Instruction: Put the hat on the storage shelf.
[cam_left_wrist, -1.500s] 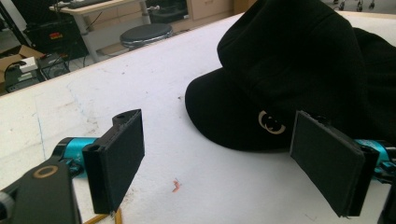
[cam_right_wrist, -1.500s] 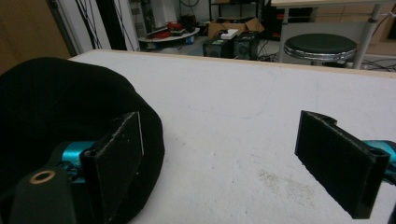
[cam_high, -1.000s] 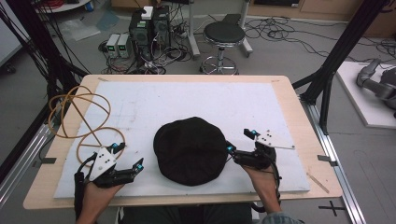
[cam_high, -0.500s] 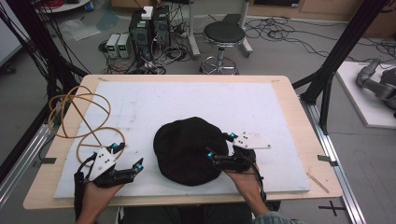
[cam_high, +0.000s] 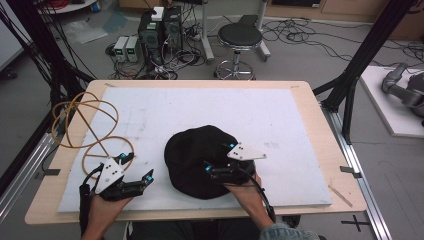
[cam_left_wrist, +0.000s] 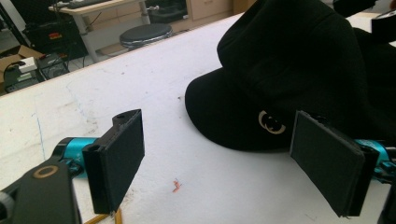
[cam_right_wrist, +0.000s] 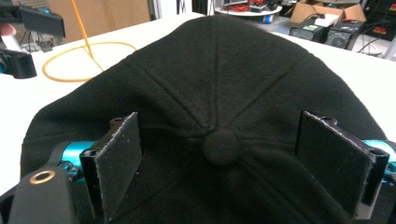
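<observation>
My right gripper (cam_high: 219, 157) has slid leftward from the cap's edge to hover over the crown of the black cap (cam_high: 197, 155), jaws spread wide either side of its top button (cam_right_wrist: 221, 148). The cap lies on the white mat (cam_high: 280, 120) near the table's front middle. My left gripper (cam_high: 136, 167) sits just left of it, jaws apart and empty.

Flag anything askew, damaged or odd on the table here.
Nothing looks damaged. The black cap lies on the white mat; a small red speck sits beside it, and a yellow cable loops over the table's left edge.
</observation>
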